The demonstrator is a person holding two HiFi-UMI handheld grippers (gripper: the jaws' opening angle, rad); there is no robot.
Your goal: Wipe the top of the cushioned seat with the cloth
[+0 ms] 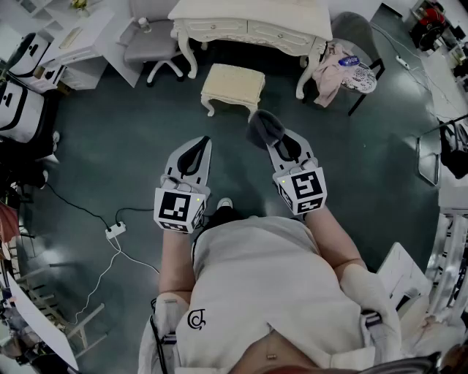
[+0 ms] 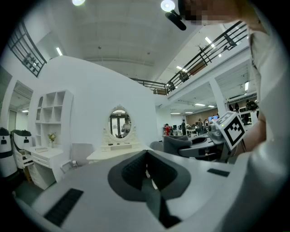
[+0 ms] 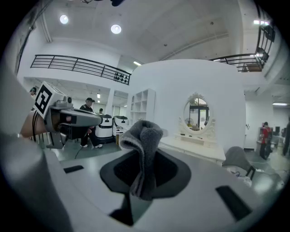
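Right gripper [image 3: 144, 168]: your jaws are clamped on a grey cloth [image 3: 142, 142]. It stands folded above them and hangs down between them.
Left gripper [image 2: 146, 171]: your jaws are pressed together, with nothing between them.
Both tools: you hold them side by side in front of your body. They are apart from each other, above the floor [image 1: 110, 161], and point toward the far side.
Cloth position: in the head view it bunches at the tip of the right gripper, in the air. It is near the seat but not touching it.
Seat [image 1: 232, 82]: a cream cushioned stool with curved legs stands on the dark floor. It is beyond the gap between your grippers and just in front of the table.
Table [image 1: 252, 20]: a white dressing table on the far side. Both gripper views show an oval mirror [image 3: 196, 113] on it.
Around: a grey chair [image 1: 150, 44] stands far left of the seat. A power strip [image 1: 115, 231] with a white cable lies on the floor, near left.
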